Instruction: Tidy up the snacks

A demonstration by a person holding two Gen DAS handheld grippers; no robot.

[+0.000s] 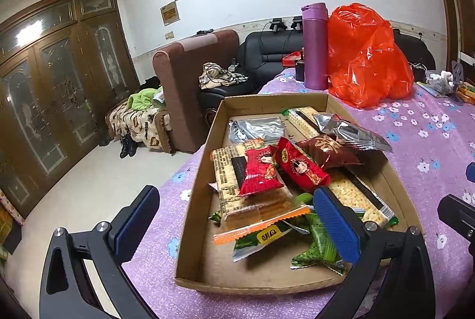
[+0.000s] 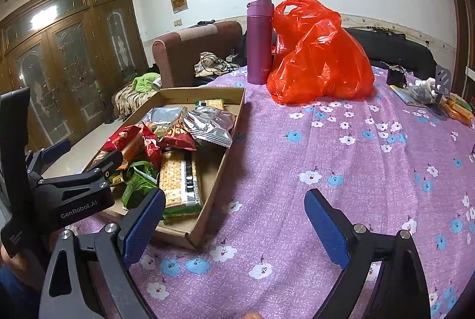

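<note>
A shallow cardboard box (image 1: 196,200) (image 2: 225,158) sits on the purple flowered tablecloth and holds several snack packets: red packets (image 1: 261,170), a cracker pack (image 1: 359,200) (image 2: 179,182), green packets (image 1: 320,241) (image 2: 139,182), silver bags (image 1: 353,130) (image 2: 207,123). My left gripper (image 1: 237,218) is open and empty, straddling the box's near left wall; one finger hangs over the green packets. It also shows in the right wrist view (image 2: 77,155). My right gripper (image 2: 234,218) is open and empty above the cloth, just right of the box.
A purple flask (image 1: 314,46) (image 2: 260,41) and a full orange plastic bag (image 1: 368,58) (image 2: 320,55) stand at the table's far side. More snack packs and small items (image 2: 454,108) lie at the far right. Sofas and a wooden cabinet lie beyond the table's left edge.
</note>
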